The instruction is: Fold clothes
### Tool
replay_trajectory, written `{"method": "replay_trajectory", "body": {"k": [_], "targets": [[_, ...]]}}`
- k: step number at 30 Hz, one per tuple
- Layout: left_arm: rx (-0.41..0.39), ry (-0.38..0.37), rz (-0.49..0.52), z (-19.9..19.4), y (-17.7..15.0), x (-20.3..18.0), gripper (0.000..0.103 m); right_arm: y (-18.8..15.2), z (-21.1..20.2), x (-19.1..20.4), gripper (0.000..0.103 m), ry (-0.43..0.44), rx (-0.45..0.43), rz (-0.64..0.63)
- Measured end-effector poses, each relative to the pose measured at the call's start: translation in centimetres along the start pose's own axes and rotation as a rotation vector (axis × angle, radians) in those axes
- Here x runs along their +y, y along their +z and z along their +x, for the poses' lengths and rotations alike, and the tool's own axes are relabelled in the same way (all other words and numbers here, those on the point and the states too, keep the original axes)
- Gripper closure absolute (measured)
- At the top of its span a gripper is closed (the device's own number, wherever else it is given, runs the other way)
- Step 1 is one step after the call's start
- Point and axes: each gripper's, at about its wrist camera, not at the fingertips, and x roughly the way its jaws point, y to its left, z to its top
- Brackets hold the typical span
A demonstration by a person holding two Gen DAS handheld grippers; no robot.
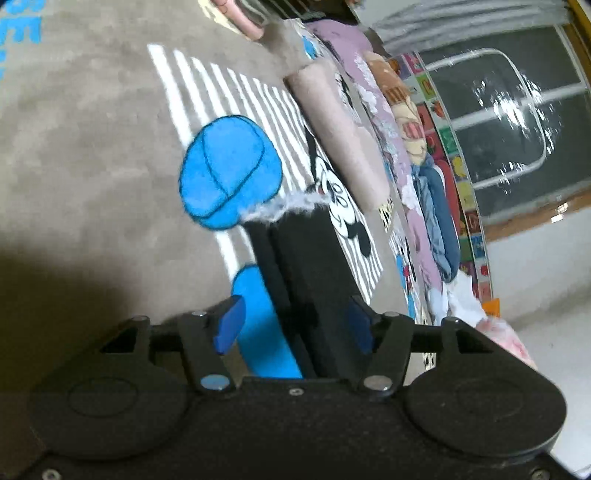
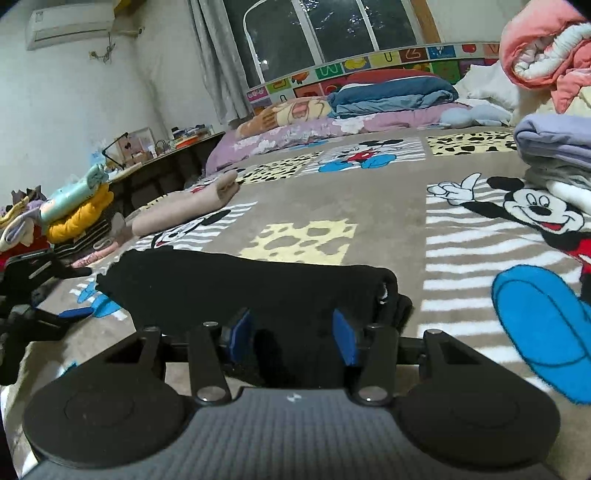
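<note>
Black garment (image 2: 251, 288) lying folded on the blanket (image 2: 332, 199), a thick dark bundle with a rounded fold at its right end and a speck of white showing there. Right tool (image 2: 291, 332) spread at the garment's near edge, blue pads on either side of the cloth, not visibly pinching. Left tool (image 1: 291, 221) pressed together; dark fingers nearly merged, white fluff (image 1: 284, 205) clinging at the tips, whether cloth is caught between them cannot be told.

No containers in sight; only heaps: folded stack (image 2: 554, 155) far right, loose clothes pile (image 2: 74, 214) far left.

Right view alone: black garment, window (image 2: 332, 26), air conditioner (image 2: 70, 22), low tabletop (image 2: 166, 158). Left view alone: blanket close up, tilted, with beige roll (image 1: 340, 140) and bedding (image 1: 436, 206) along its edge.
</note>
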Motion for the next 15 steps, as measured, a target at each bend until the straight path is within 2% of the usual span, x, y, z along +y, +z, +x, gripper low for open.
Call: {"method": "replay_trajectory", "body": {"k": [5,10,15], "targets": [[-0.058,0.018,-0.023,0.8,0.6,-0.2,0.044,0.1,0.0,-1.2,0.053,0.028,-0.013,0.057],[-0.094,0.025,-0.012,2.5,1.3,-0.3,0.049,0.2,0.3,-2.8,0.053,0.050,-0.021,0.137],[-0.123,0.030,0.019,3.5,1.3,-0.3,0.062,0.2,0.5,-3.4,0.053,0.072,-0.019,0.167]]}}
